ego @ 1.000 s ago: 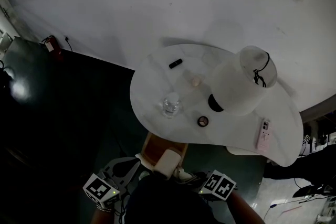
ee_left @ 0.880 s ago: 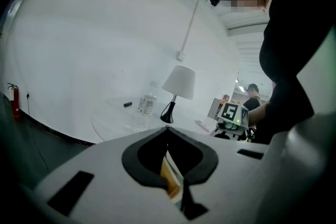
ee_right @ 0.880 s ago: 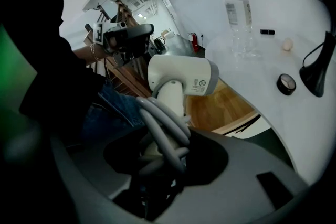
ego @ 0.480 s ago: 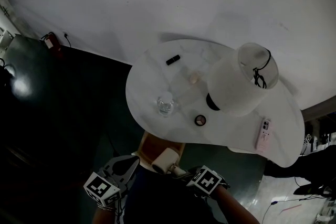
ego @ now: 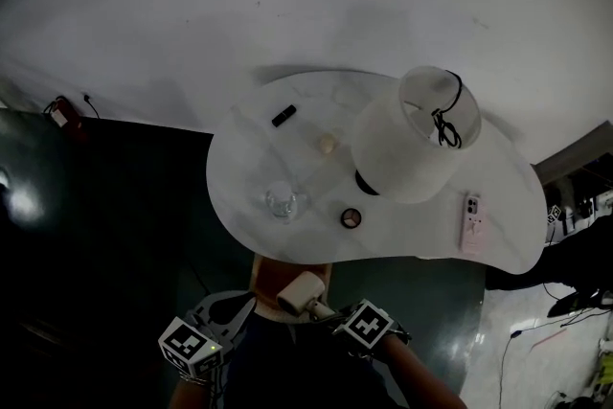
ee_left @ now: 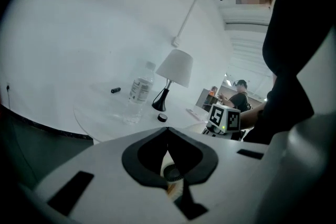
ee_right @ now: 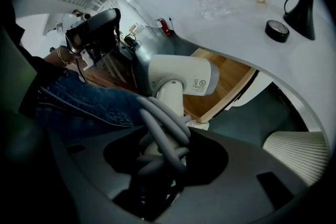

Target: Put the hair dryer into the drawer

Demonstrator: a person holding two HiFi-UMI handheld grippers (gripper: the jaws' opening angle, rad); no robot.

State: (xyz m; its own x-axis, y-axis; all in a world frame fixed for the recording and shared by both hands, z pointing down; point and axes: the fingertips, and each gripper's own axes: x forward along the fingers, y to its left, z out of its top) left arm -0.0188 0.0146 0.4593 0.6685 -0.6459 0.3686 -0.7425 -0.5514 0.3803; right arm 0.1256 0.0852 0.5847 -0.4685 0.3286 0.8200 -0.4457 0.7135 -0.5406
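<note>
Head view, lower left: the left gripper [ego: 230,306] hangs beside the person's dark clothing; in the left gripper view its jaws [ee_left: 169,165] are pressed together with nothing between them. Up on the white table [ego: 239,177] stands a clear bottle [ego: 283,203]. Below the table's near edge an open wooden drawer [ego: 273,275] juts out, and the cream hair dryer [ego: 301,292] sits over its front part; whether they touch I cannot tell. Just right of it, the right gripper [ego: 330,311] is clamped on the hair dryer's handle, which is wrapped in its grey cord [ee_right: 163,134]. Farther right come a white lamp [ego: 412,144] and a pink phone [ego: 470,225].
</note>
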